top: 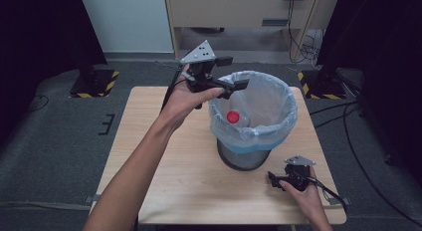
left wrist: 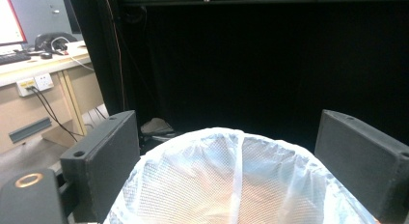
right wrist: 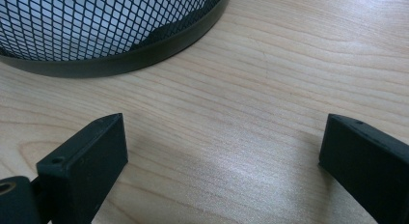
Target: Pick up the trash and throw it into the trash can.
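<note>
A black wire-mesh bin (top: 245, 159) with a white plastic liner (top: 291, 104) stands right of centre on the wooden table (top: 164, 156). Inside it lies a clear bottle with a red cap (top: 232, 116). A hand holds my left gripper (top: 233, 72) above the bin's far left rim, pointing right, jaws open and empty. In the left gripper view the liner (left wrist: 202, 180) spreads below the left gripper (left wrist: 231, 151). My right gripper (top: 272, 178) rests low at the table's front right, beside the bin. Its jaws stand open over bare wood in the right gripper view (right wrist: 222, 156), with the bin's base (right wrist: 120, 55) just ahead.
Two stand bases with yellow-black tape sit on the carpet behind the table, left (top: 94, 81) and right (top: 318, 84). Cables (top: 358, 136) trail on the floor at the right. A wooden desk (top: 239, 12) stands at the back. The table's left half is bare wood.
</note>
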### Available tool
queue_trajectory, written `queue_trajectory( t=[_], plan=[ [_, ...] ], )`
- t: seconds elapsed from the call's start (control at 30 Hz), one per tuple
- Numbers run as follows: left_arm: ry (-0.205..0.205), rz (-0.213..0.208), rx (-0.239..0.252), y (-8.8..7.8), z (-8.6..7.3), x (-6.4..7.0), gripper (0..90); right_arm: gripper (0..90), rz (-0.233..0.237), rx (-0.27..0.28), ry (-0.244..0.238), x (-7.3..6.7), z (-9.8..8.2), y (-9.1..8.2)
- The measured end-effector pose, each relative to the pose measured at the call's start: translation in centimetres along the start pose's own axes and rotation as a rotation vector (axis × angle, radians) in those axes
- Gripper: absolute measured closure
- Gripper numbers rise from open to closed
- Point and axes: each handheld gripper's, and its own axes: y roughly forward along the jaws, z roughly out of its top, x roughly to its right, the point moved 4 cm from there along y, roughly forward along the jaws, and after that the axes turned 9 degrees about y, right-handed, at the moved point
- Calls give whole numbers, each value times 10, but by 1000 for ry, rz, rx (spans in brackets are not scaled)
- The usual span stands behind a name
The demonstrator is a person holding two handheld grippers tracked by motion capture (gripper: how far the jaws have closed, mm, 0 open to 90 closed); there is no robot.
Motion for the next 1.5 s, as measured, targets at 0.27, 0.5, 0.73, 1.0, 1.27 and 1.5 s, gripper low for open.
queue_trajectory(
  t=[0.27, 0.5, 0.73, 1.0, 1.27, 1.5],
  plan=[
    [2, 20, -14, -15, -8, -1, 68, 28, 0, 0, 0, 0, 0, 0],
    [4, 34, -10, -26, -12, -1, 73, 29, 0, -3, 4, 0, 0, 0],
    [12, 47, -19, -39, -16, 2, 79, 28, 0, -3, 3, 0, 0, 0],
    [16, 57, -43, -50, -23, 3, 74, 28, 1, -4, 1, 0, 0, 0],
    [-15, 94, -60, -62, -34, -4, 45, 28, 1, -4, 1, 0, 0, 0],
    [-39, 148, -79, -78, -47, -12, 23, 28, 1, -4, 1, 0, 0, 0]
  ],
)
